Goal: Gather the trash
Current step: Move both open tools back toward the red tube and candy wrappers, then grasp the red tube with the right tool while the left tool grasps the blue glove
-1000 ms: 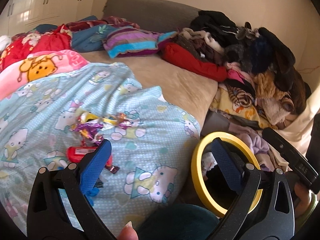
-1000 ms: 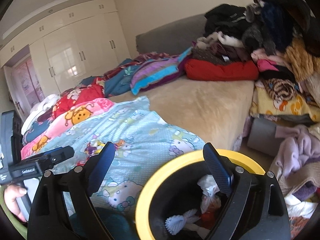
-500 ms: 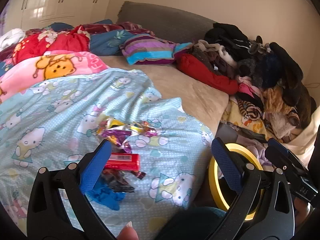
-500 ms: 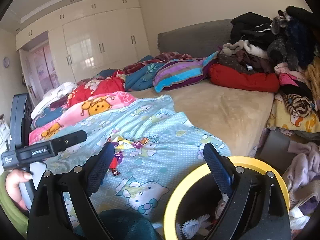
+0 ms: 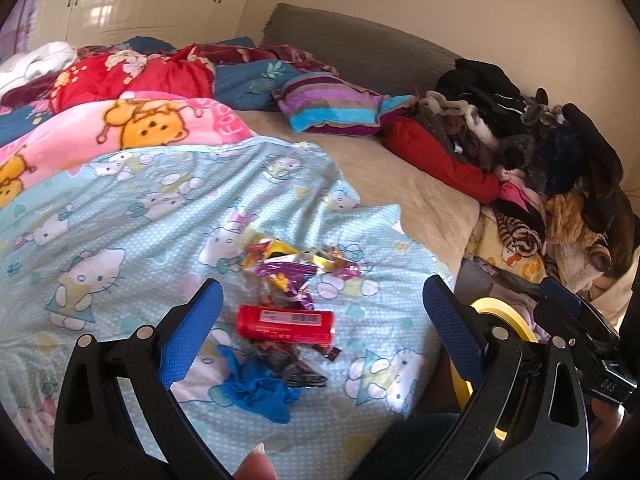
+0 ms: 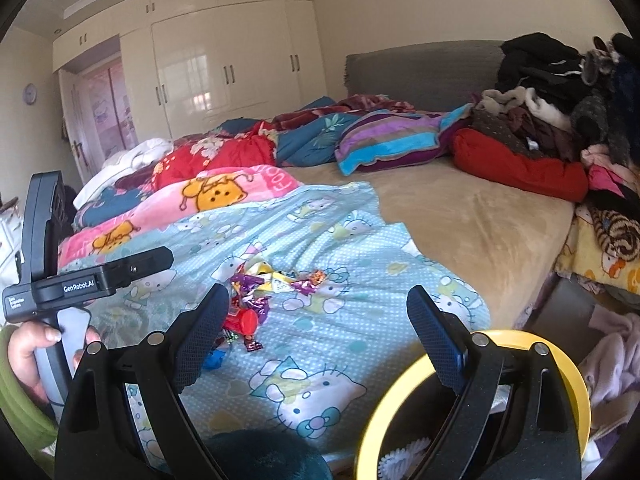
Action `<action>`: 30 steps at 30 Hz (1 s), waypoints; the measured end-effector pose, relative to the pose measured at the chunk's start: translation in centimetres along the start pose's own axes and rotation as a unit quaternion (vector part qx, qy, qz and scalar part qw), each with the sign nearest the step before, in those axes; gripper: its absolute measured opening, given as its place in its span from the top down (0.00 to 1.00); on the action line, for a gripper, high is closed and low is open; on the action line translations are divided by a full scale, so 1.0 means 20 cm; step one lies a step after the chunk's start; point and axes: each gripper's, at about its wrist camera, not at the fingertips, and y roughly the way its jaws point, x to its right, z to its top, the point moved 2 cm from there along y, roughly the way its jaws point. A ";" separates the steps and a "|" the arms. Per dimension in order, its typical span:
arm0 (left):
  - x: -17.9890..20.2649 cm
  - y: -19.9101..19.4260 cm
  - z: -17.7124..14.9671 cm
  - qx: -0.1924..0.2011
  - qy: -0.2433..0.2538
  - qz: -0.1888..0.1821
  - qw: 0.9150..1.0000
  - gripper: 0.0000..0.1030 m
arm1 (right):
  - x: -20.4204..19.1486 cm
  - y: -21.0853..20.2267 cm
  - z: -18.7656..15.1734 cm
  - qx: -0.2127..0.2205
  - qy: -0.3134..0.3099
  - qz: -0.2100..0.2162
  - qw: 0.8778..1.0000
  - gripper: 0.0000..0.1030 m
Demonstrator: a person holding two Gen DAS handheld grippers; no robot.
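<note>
The left gripper (image 5: 320, 320) hangs over the near part of the bed (image 5: 424, 200), its blue-padded jaws spread wide and gripping nothing, aimed forward and slightly down at a small heap of trash on the light blue cat-print blanket (image 5: 140, 240). From the right wrist view its black body juts in from the left edge, held upright by a hand (image 6: 28, 356) wrapped round the pale handle.

Between the open jaws lies a red wrapper (image 5: 285, 324) with a white barcode strip, flat and lengthwise across the blanket. Just beyond it sit crumpled purple and yellow candy wrappers (image 5: 288, 264), bunched together. Nearer the camera, touching the red one's lower edge, is a dark torn wrapper (image 5: 296, 368), and beside that a crumpled blue glove (image 5: 256, 388). All of it rests near the blanket's near edge, towards the bed's right-hand corner.

The right gripper (image 6: 316, 332) is held lower and to the right, its dark jaws likewise wide apart and empty, pointing along the bed's near edge. Under its right finger stands a black bin with a yellow rim (image 6: 404, 380), off the bed beside its near right corner; some white scraps show inside.

Further back lie a pink cartoon blanket (image 5: 140, 128), a striped pillow (image 5: 336, 104) and a heap of clothes (image 5: 560, 160) along the bed's right edge.
</note>
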 end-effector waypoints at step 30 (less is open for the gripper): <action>-0.40 0.13 -0.24 -0.087 -0.049 0.030 0.995 0.38 | -0.29 0.60 -0.04 -0.132 -0.125 0.106 0.978 0.32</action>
